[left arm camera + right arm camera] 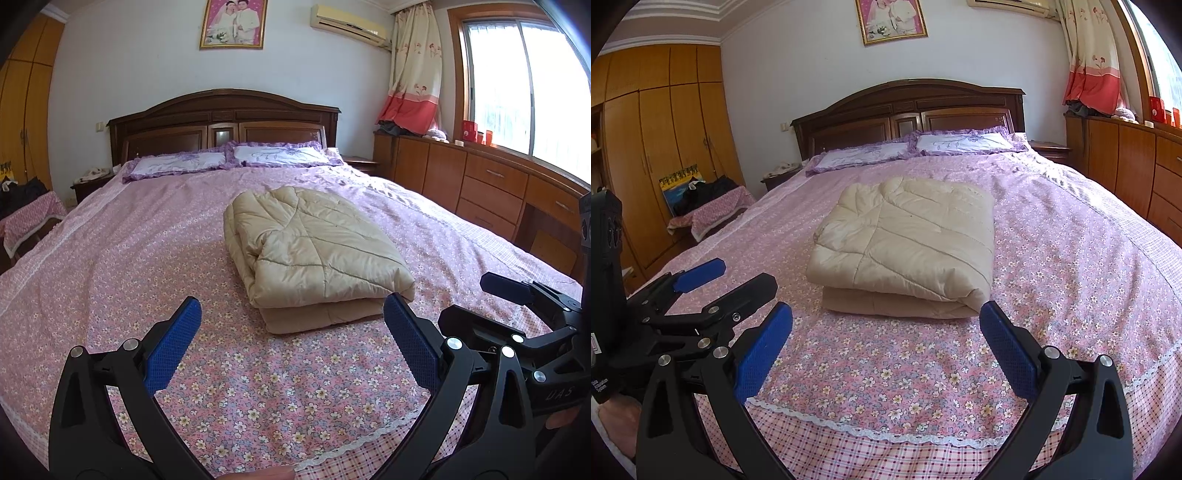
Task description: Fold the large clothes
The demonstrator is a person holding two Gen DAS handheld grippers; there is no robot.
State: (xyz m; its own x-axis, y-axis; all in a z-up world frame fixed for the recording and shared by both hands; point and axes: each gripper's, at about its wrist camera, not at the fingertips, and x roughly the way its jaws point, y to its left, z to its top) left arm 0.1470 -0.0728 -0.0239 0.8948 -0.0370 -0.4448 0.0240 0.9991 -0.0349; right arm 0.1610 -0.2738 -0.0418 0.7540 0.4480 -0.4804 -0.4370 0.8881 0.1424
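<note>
A beige quilted garment [314, 254] lies folded into a thick rectangle in the middle of the bed [110, 258]; the right wrist view shows the same garment [905, 247]. My left gripper [291, 321] hangs open above the bedspread just short of the bundle's near edge, nothing between its blue pads [173, 347]. My right gripper [886, 325] is open too, equally near the bundle, and holds nothing. Each view shows the other gripper at its side: the right one [517, 306] and the left one [713, 280].
Two purple-frilled pillows [236, 158] lie against the dark wooden headboard [221, 118]. Wooden drawers [487, 184] run under the window on the right. A wardrobe [657, 147] and a covered stool [709, 214] with dark items stand on the left. The bed's foot edge [886, 439] is directly below the grippers.
</note>
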